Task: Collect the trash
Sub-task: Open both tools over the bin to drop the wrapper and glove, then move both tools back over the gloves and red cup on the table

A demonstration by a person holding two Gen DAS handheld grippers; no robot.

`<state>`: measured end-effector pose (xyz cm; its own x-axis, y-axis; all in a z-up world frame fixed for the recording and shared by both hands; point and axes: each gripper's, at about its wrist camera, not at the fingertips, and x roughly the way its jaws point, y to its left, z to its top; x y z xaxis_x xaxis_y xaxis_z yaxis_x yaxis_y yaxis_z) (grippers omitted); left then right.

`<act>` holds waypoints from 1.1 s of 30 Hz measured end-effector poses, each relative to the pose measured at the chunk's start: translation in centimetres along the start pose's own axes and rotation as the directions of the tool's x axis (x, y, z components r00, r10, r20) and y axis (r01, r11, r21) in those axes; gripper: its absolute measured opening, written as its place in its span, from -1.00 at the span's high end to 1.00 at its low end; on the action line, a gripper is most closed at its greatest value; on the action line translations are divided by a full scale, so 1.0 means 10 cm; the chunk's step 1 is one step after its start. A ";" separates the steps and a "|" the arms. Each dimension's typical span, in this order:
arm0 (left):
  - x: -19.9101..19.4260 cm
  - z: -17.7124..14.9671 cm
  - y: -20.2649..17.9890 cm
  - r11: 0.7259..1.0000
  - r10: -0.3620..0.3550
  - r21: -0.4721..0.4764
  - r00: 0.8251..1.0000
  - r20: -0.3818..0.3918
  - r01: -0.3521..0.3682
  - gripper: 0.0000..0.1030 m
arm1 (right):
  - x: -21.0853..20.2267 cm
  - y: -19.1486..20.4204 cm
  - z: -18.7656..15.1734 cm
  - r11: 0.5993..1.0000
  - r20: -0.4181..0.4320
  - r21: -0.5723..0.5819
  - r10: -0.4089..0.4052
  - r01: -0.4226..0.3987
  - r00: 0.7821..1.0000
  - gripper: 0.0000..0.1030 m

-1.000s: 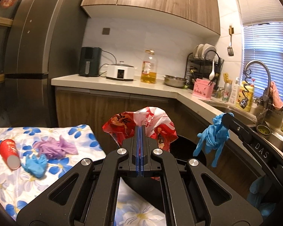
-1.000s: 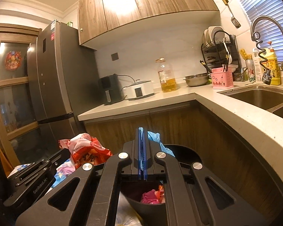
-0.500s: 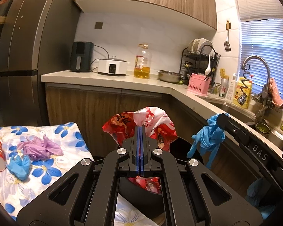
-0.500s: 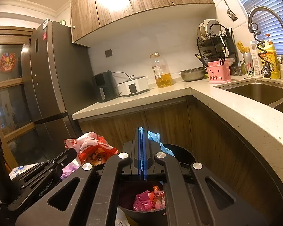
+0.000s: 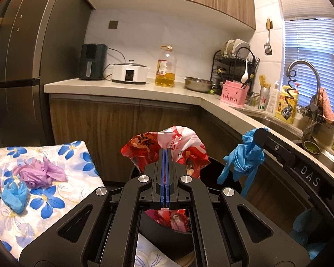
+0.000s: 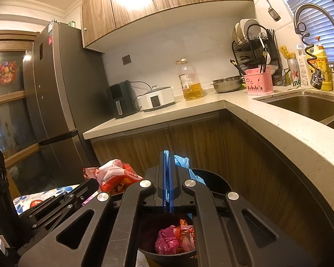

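Now left claw (image 5: 164,153) pinching red bag (image 5: 184,146), right claw (image 6: 168,155) pinching blue glove (image 6: 184,162)

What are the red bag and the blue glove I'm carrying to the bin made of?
Crumpled red printed bag: seemingly thin glossy plastic film, judging by sharp creases and sheen. Limp blue glove: probably matte nitrile or latex; it drapes softly, fingers dangling. Round black bin: likely smooth plastic.

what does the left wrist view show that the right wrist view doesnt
Only the left wrist view shows the purple bag and a crumpled blue glove on the floral cloth. Only the right wrist view shows the pink and red trash inside the black bin. Both show the red bag in the left gripper and the blue glove in the right gripper.
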<state>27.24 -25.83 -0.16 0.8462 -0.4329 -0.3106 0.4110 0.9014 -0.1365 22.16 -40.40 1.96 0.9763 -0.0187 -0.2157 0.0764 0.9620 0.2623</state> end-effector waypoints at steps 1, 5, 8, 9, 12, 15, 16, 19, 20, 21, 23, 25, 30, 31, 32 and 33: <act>0.01 0.00 0.00 1.000 -0.001 -0.001 1.000 -0.003 0.001 1.00 | 0.01 0.00 0.00 1.000 -0.002 -0.001 -0.001 0.001 1.000 0.94; 0.06 -0.02 0.00 1.000 -0.005 -0.006 1.000 -0.012 0.005 1.00 | 0.05 -0.01 -0.01 1.000 -0.007 0.000 0.000 0.000 1.000 0.94; 0.10 -0.02 0.00 1.000 -0.011 -0.013 1.000 -0.017 0.011 1.00 | 0.07 -0.02 -0.01 1.000 -0.013 0.000 -0.001 0.001 1.000 0.94; 0.11 -0.02 -0.01 1.000 -0.013 -0.014 1.000 -0.020 0.013 1.00 | 0.08 -0.02 -0.01 1.000 -0.015 0.001 0.001 -0.001 1.000 0.94; 0.13 -0.02 0.00 1.000 -0.017 -0.013 1.000 -0.018 0.017 1.00 | 0.10 -0.02 -0.01 1.000 -0.018 0.005 -0.001 0.001 1.000 0.93; 0.16 -0.04 -0.01 1.000 -0.008 -0.007 1.000 -0.023 0.008 0.96 | 0.12 -0.03 -0.01 1.000 -0.025 0.009 -0.004 0.005 1.000 0.79; 0.16 -0.04 0.00 1.000 -0.005 -0.006 1.000 -0.026 0.005 0.87 | 0.12 -0.04 -0.02 1.000 -0.025 0.012 -0.007 0.007 1.000 0.69; 0.19 -0.05 0.01 1.000 -0.001 -0.014 0.999 -0.032 0.001 0.44 | 0.11 -0.06 -0.02 1.000 -0.025 0.018 -0.013 0.014 1.000 0.54; 0.17 -0.06 0.03 1.000 0.007 -0.018 1.000 -0.025 -0.008 0.29 | 0.10 -0.06 -0.02 1.000 -0.024 0.021 -0.015 0.015 1.000 0.54; 0.16 -0.07 0.05 1.000 0.012 -0.023 1.000 -0.019 -0.012 0.05 | 0.10 -0.07 -0.02 1.000 -0.024 0.022 -0.017 0.018 1.000 0.54; 0.13 -0.07 0.09 0.999 0.013 -0.035 1.000 -0.015 -0.014 -0.02 | 0.09 -0.08 -0.03 0.999 -0.024 0.023 -0.022 0.023 0.999 0.51; 0.11 -0.07 0.13 0.999 0.023 -0.046 1.000 -0.019 -0.024 -0.26 | 0.07 -0.09 -0.04 0.999 -0.024 0.029 -0.030 0.031 0.999 0.42; -0.05 -0.13 0.21 0.996 0.068 -0.051 0.998 0.005 -0.068 -0.58 | -0.01 -0.07 -0.09 0.999 -0.017 0.026 -0.039 0.040 0.999 0.10; -0.08 -0.14 0.21 0.996 0.079 -0.045 0.997 0.008 -0.078 -0.61 | -0.02 -0.06 -0.10 0.999 -0.016 0.026 -0.040 0.040 0.999 0.02; -0.12 -0.17 0.23 0.995 0.095 -0.038 0.995 0.012 -0.094 -0.62 | -0.05 -0.05 -0.11 0.999 -0.013 0.026 -0.039 0.040 0.999 -0.06; -0.16 -0.19 0.25 0.993 0.111 -0.035 0.994 0.013 -0.110 -0.67 | -0.07 -0.04 -0.12 0.999 -0.011 0.025 -0.039 0.039 0.999 -0.10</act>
<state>26.26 -22.83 -1.77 0.8909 -0.3308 -0.3113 0.3034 0.9434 -0.1342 21.24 -40.49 0.89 0.9703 -0.0527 -0.2362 0.1193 0.9533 0.2773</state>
